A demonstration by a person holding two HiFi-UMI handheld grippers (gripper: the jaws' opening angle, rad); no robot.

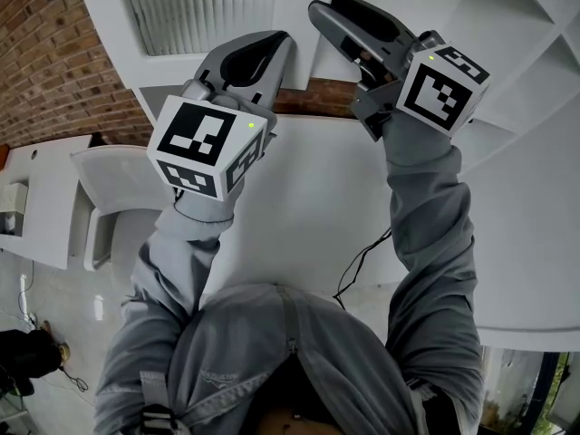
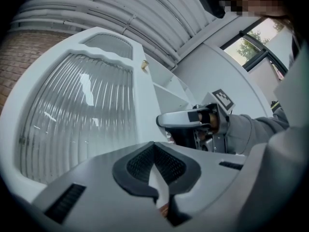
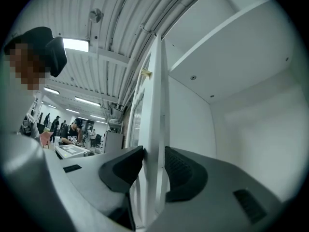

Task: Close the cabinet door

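The white cabinet door [image 3: 155,105] stands edge-on between the pads of my right gripper [image 3: 154,166]. The left pad is against the door's face; the right pad sits a sliver off it, so the jaws are open around the edge. The door's ribbed glass panel [image 2: 82,115] fills the left gripper view, with a small brass knob [image 2: 144,65] on its frame. My left gripper [image 2: 154,149] is shut, tips touching, nothing between them, just in front of that panel. Both grippers are raised side by side in the head view, left gripper [image 1: 276,43] and right gripper [image 1: 322,12].
The open cabinet interior [image 3: 241,105] with a white shelf [image 3: 227,28] lies right of the door. A brick wall [image 1: 45,53] is to the left. A white worktop [image 1: 308,198] spreads below my arms. People and tables [image 3: 72,134] are far off behind.
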